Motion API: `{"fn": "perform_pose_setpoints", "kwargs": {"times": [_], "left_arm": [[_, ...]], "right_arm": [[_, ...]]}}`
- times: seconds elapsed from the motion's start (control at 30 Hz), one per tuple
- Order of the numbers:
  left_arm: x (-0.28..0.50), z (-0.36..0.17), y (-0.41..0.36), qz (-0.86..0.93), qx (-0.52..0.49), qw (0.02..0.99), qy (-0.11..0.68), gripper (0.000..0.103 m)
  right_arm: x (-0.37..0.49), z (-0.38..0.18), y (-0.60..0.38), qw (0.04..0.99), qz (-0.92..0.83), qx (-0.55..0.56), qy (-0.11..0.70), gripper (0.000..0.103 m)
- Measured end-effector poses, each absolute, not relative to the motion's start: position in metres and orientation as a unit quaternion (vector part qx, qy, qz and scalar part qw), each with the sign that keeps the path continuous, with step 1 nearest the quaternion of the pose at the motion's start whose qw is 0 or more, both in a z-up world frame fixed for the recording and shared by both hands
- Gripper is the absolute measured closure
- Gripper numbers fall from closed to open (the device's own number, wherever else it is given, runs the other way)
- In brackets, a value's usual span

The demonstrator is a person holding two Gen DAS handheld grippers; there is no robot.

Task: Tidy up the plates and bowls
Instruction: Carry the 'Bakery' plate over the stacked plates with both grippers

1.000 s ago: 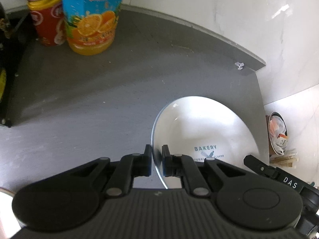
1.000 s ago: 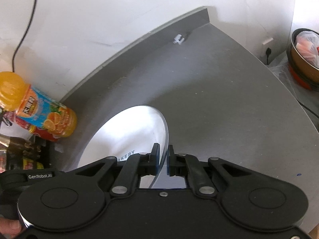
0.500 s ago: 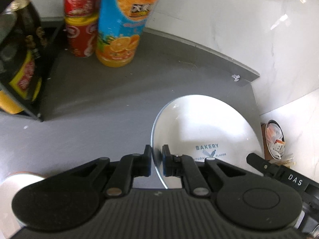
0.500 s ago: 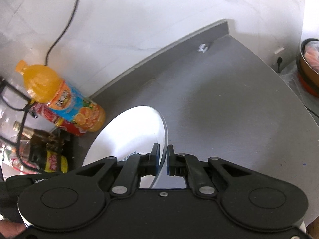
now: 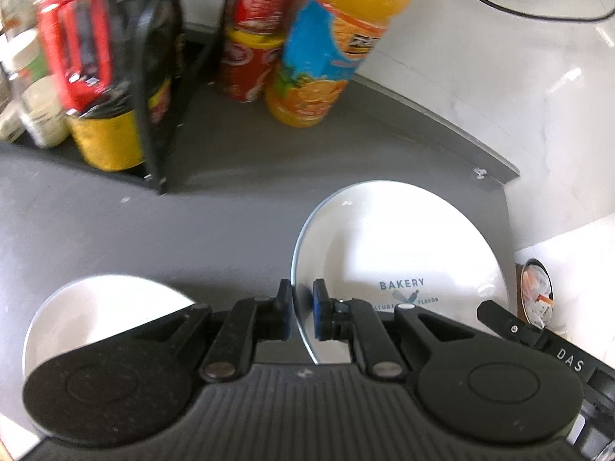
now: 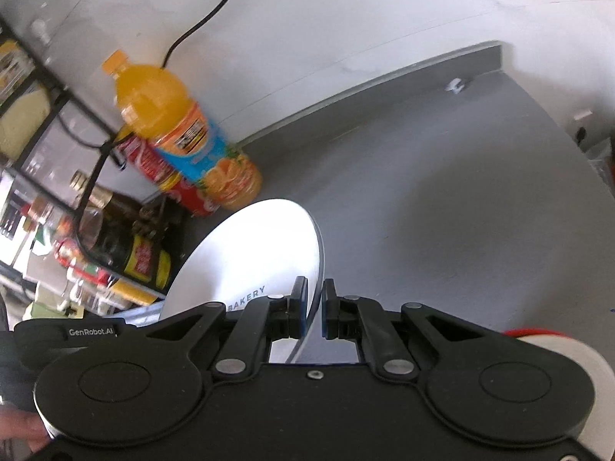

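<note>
Fingers of both our grippers are pinching one white bakery plate (image 5: 388,253) by opposite rim edges: the left gripper (image 5: 301,309) and right gripper (image 6: 315,307) are holding it between them, face up and roughly level, above the grey desk (image 5: 238,215); a second white dish (image 5: 100,303) is lying just left.

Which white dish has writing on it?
The plate clamped at opposite rims by both grippers: it reads BAKERY. The other white dish, lower left on the counter, looks plain.

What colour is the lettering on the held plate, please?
Dark blue-grey "BAKERY" lettering on the plate, clearest in left wrist view.
</note>
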State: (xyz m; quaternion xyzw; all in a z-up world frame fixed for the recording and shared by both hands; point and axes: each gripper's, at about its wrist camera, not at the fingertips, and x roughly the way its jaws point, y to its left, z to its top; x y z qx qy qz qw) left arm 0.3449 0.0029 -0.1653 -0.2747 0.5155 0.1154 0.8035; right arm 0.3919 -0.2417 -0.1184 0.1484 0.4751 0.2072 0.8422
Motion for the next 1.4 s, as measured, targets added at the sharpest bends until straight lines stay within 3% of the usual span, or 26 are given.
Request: {"fn": "perform_pose_setpoints", "kwargs": {"times": [1.4], "left_arm": [[0.169,-0.196,0.055,0.296,-0.389,0.726,0.483,0.095]], "right_arm": [[0.319,-0.154,-0.146,0.763,0.382,0.028,0.521,0.095]]}}
